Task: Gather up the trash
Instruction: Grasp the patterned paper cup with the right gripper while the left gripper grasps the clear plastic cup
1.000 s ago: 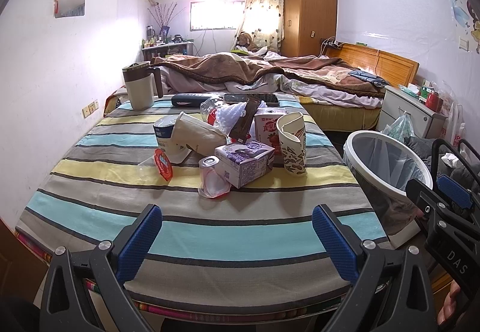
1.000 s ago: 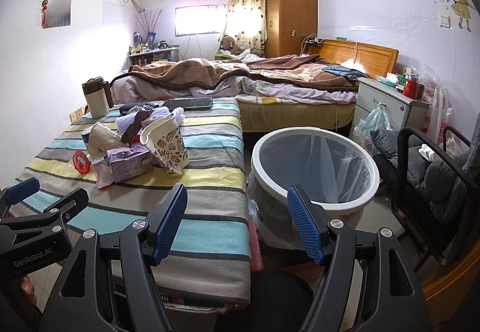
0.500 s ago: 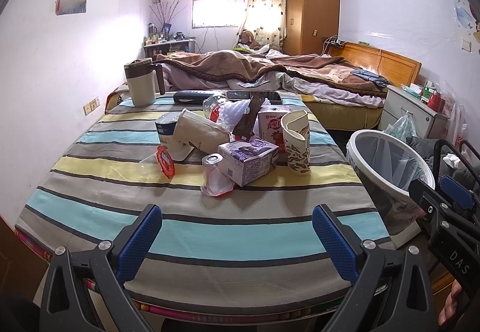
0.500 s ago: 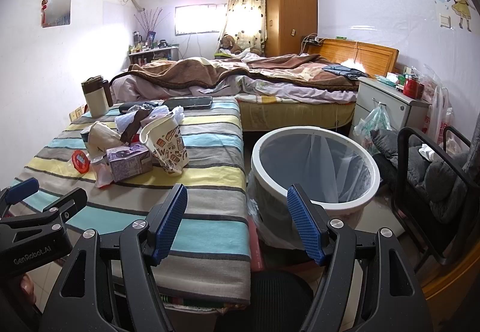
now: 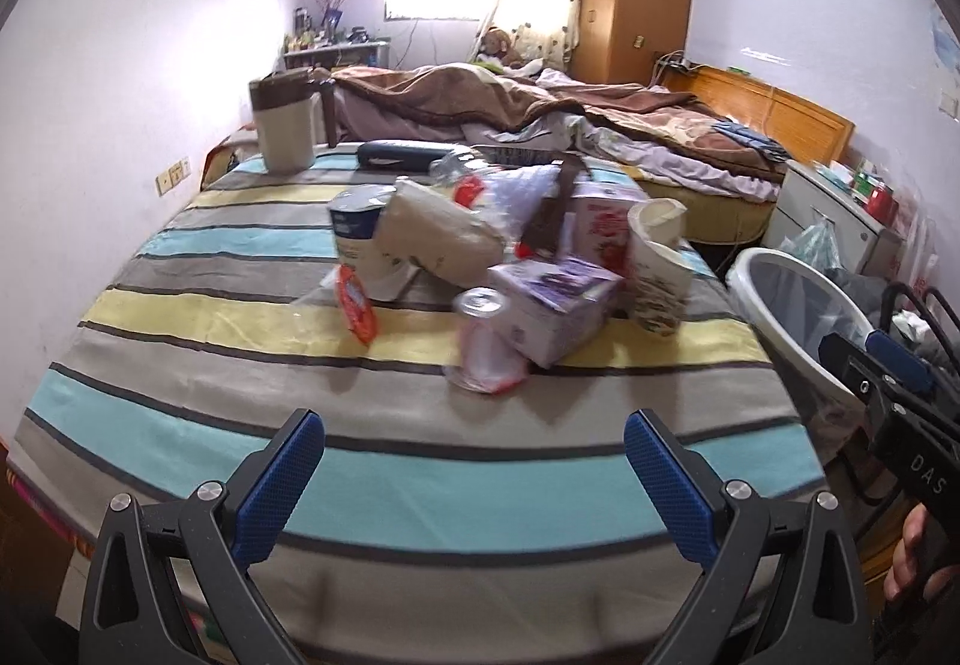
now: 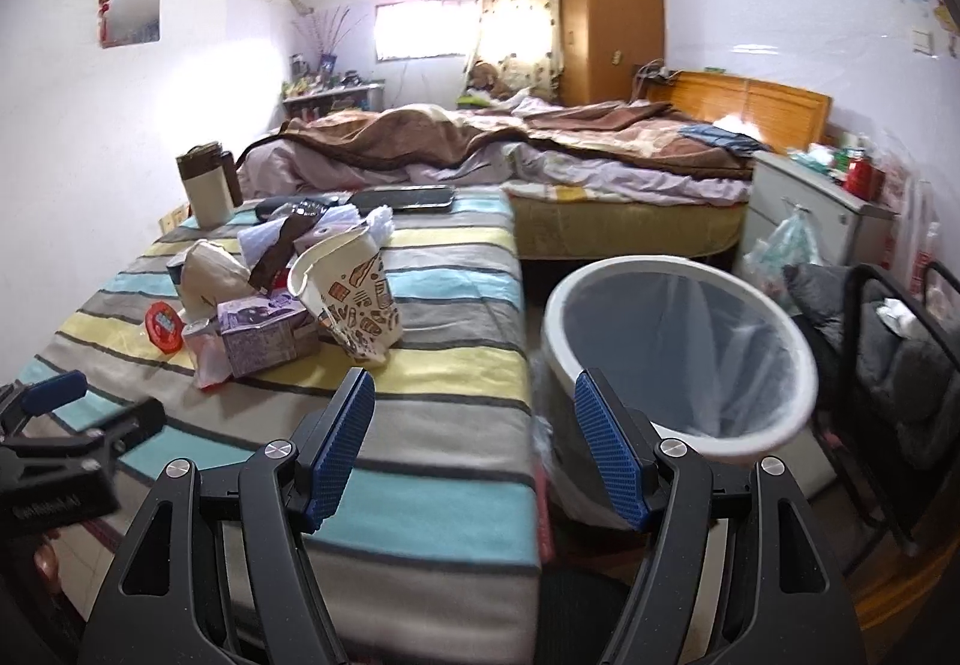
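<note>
Trash [image 5: 504, 269] lies in a heap on the far half of a table covered by a striped cloth [image 5: 420, 479]; within the heap a purple carton [image 5: 555, 299] sits near the front, a clear cup with a foil lid [image 5: 483, 341] lies on its side just left of it, a patterned paper cup [image 6: 351, 299] leans at the right, and a round red lid [image 5: 357, 302] stands on edge at the left; the printing on all of these is too blurred to read; a brown-and-cream jug [image 5: 285, 122] stands at the far left corner, apart from the heap; a white bin with a clear liner [image 6: 678, 347] stands on the floor just right of the table; the left gripper [image 5: 474, 482] hovers over the near edge, jaws spread wide and holding nothing; the right gripper [image 6: 474, 449] hangs between table edge and bin, jaws likewise parted and bare; its body reads "DAS" in the left view, and the left gripper's body carries a label too smeared to read in the right view.
</note>
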